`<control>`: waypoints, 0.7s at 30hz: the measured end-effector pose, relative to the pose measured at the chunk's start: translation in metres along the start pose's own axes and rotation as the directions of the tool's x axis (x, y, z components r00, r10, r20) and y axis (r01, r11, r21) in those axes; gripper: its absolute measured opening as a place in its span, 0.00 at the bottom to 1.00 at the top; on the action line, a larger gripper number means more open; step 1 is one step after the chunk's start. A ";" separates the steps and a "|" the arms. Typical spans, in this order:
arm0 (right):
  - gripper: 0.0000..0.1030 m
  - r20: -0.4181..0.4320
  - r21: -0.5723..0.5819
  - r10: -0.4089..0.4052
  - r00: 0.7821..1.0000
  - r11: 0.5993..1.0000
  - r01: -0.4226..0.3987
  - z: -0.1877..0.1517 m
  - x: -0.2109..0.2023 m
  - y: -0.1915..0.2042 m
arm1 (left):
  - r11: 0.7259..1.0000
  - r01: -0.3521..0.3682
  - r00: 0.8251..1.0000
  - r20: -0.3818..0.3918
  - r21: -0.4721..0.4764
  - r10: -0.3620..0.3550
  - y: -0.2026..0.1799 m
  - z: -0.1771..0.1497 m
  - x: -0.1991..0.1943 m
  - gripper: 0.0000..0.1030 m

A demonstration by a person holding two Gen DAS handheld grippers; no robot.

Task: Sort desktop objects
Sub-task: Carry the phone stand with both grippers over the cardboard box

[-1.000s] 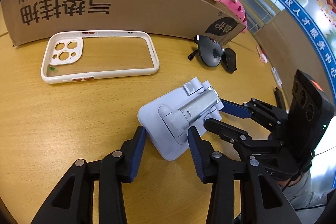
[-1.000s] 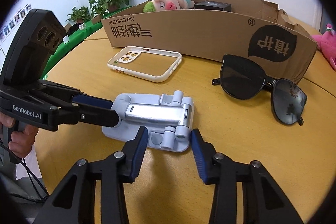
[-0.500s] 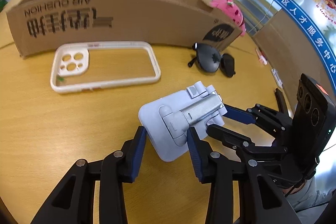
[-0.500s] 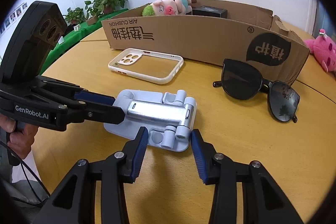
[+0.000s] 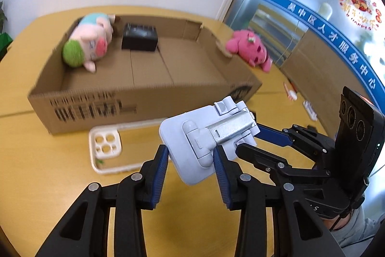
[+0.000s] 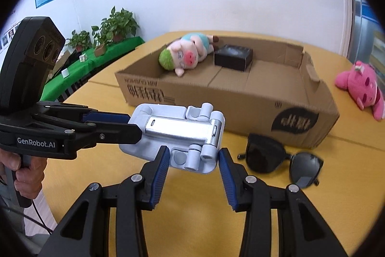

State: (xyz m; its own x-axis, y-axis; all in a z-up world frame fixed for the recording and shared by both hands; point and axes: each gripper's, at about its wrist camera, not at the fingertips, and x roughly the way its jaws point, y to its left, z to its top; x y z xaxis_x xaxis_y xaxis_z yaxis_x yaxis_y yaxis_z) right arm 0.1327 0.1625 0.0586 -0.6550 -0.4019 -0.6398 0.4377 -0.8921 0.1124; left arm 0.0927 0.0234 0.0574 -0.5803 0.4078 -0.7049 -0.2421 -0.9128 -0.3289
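Note:
A pale blue folding phone stand point(image 5: 182, 134) with a silver hinge arm hangs in the air above the wooden table point(image 5: 48, 180), in front of the cardboard box point(image 5: 144, 98). My left gripper point(image 5: 190, 153) is shut on its base plate from one end. From the hinge end my right gripper point(image 6: 192, 154) is shut on the same stand point(image 6: 178, 127). Each wrist view also shows the other gripper: the right gripper point(image 5: 247, 139) at the stand's far side, the left gripper point(image 6: 133, 124) coming in from the left.
The open box point(image 6: 240, 107) holds a pig plush point(image 6: 185, 57) and a small black box point(image 6: 233, 57). A pink plush point(image 6: 361, 86) lies beside it on the table. Black sunglasses point(image 6: 279, 158) and a white phone case point(image 5: 108, 146) lie on the tabletop under the stand. A hand point(image 6: 24, 172) grips the left handle.
Both grippers have risen together, lifting the stand off the table. The views now look down into the box, and the case and sunglasses lie below the stand.

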 end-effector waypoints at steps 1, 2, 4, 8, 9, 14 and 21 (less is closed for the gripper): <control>0.40 0.013 -0.003 0.000 1.000 1.000 0.000 0.006 -0.003 0.001 | 1.000 -0.001 1.000 0.010 0.005 0.001 0.000 0.003 -0.003 0.39; 0.40 0.022 -0.008 -0.002 1.000 1.000 0.002 0.011 -0.004 0.001 | 1.000 -0.003 1.000 0.020 0.012 0.003 0.000 0.007 -0.008 0.39; 0.40 0.041 -0.016 -0.005 0.999 1.000 0.006 0.022 -0.007 0.002 | 1.000 -0.007 0.999 0.037 0.021 0.006 0.000 0.016 -0.014 0.39; 0.40 0.077 -0.013 -0.011 0.997 1.000 0.012 0.039 -0.014 0.000 | 0.998 0.015 0.998 0.052 0.061 -0.019 -0.007 0.034 -0.021 0.39; 0.40 0.084 -0.013 -0.017 0.996 1.000 0.018 0.042 -0.016 -0.001 | 0.997 0.019 0.998 0.058 0.073 -0.024 -0.010 0.040 -0.022 0.39; 0.40 0.119 0.011 -0.079 0.990 0.997 0.078 0.057 -0.032 -0.019 | 0.990 0.061 0.995 0.075 0.128 -0.071 -0.031 0.066 -0.012 0.39; 0.40 0.145 0.052 -0.154 0.977 0.988 0.148 0.088 -0.034 -0.049 | 0.983 0.116 0.988 0.089 0.141 -0.129 -0.041 0.116 0.007 0.39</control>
State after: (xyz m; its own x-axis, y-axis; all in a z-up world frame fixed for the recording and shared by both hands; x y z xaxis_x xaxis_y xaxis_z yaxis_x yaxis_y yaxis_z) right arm 0.0795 0.2019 0.1420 -0.7969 -0.2850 -0.5327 0.3032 -0.9513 0.0552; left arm 0.0079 0.0612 0.1388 -0.6110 0.5188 -0.5979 -0.4151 -0.8531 -0.3160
